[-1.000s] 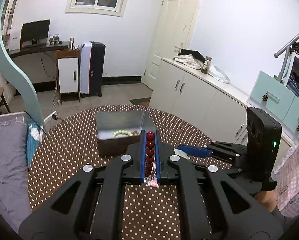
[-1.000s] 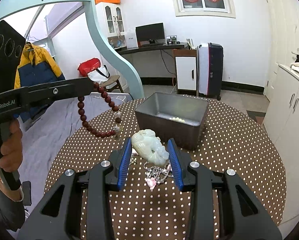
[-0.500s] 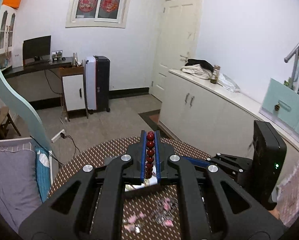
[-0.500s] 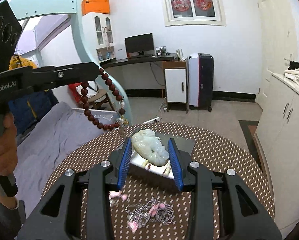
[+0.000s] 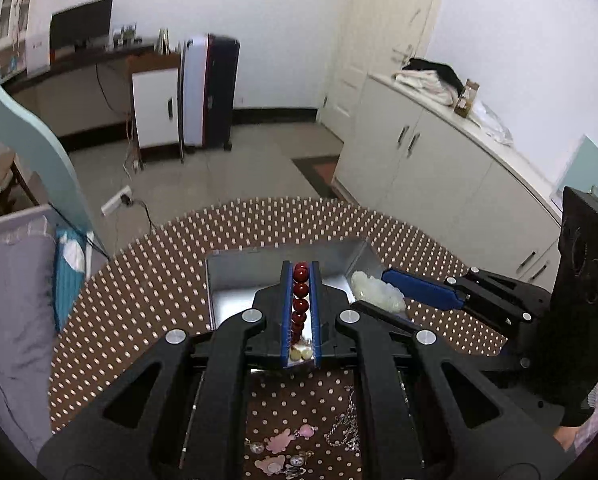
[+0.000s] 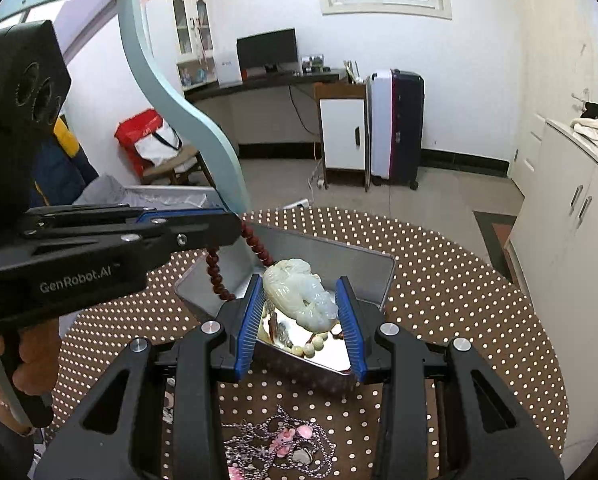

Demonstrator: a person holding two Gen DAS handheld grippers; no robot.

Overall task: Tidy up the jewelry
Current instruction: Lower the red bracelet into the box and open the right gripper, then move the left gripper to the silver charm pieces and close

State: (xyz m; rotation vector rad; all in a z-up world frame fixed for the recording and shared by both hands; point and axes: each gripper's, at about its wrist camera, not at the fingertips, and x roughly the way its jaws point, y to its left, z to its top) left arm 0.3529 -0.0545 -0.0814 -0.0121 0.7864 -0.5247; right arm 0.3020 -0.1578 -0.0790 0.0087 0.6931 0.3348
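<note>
Left gripper [image 5: 301,308]: closed on red bead bracelet [image 5: 300,294], loop hanging over metal box [image 6: 363,266].
Right gripper [image 6: 301,320]: fingers clamp pale jade carving [image 6: 299,294] above box.
Lettering: "GenRobot.AI" on left gripper.

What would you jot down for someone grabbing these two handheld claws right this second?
Left claw: shut on the red bead bracelet, which dangles over the metal tin.
Right claw: shut on the pale jade carving, also above the tin.
Done: a cream bead strand already lies in the tin.
Left: release both pieces into the tin, then collect the silver chains with pink charms from the dotted tablecloth.
</note>
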